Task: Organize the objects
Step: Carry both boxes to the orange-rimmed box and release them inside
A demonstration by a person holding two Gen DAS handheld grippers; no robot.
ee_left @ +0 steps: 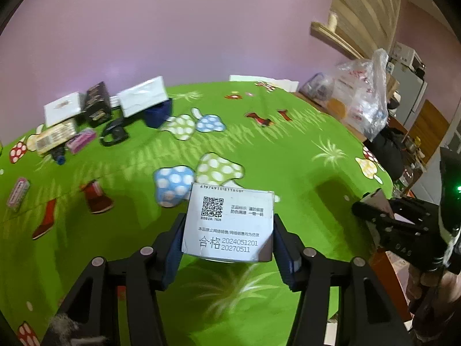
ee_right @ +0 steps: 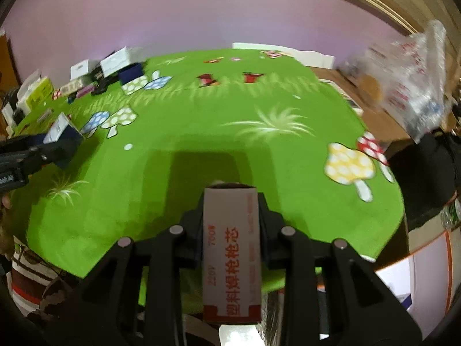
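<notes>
My left gripper is shut on a white box with a QR code and printed dates, held above the green cloth. My right gripper is shut on a narrow white box with red lettering, its length lying along the fingers. In the left wrist view the right gripper shows at the right edge with its box end sticking out. The right wrist view shows the left gripper at the left edge with its box. Both boxes hang clear of the table.
A green mushroom-print tablecloth covers the table. At its far left lies a cluster: white boxes, a black box, a blue box, a pink box. A small pink pack lies alone. A plastic bag stands far right.
</notes>
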